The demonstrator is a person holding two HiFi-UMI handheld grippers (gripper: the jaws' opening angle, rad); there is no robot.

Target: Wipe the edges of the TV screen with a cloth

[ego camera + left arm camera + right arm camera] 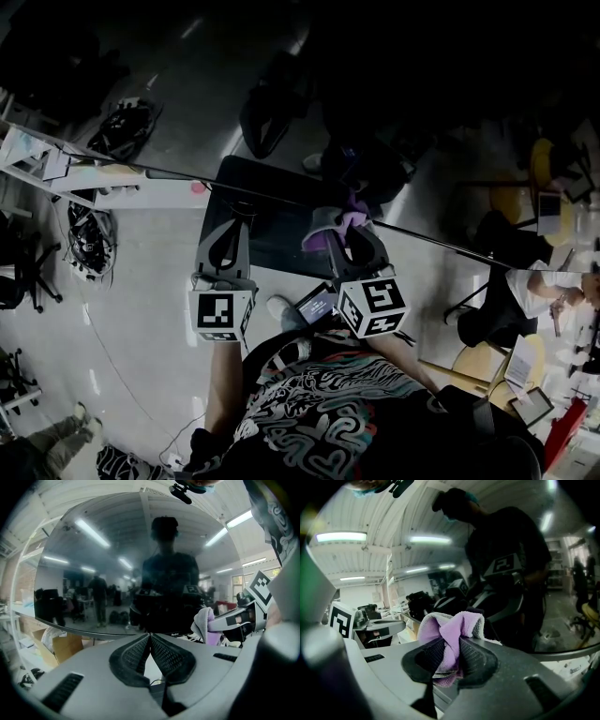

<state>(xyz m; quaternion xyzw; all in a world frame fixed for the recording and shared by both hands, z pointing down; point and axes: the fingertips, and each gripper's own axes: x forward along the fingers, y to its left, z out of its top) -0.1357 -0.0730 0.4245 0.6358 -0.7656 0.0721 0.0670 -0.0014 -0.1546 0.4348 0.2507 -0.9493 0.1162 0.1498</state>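
Both tools closed: left tool (150, 635) empty, right tool (450, 642) pinching cloth (451, 620).

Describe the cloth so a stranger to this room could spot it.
Find the big dark TV screen that mirrors the room. Two grey grippers point at it; the cloth is bunched between the fingers of the right gripper. It is the only soft lilac thing there; the left gripper holds nothing.

head view dim, underexposed; gripper views fisheye-warped, vignetted; strip lights (239, 520) glare
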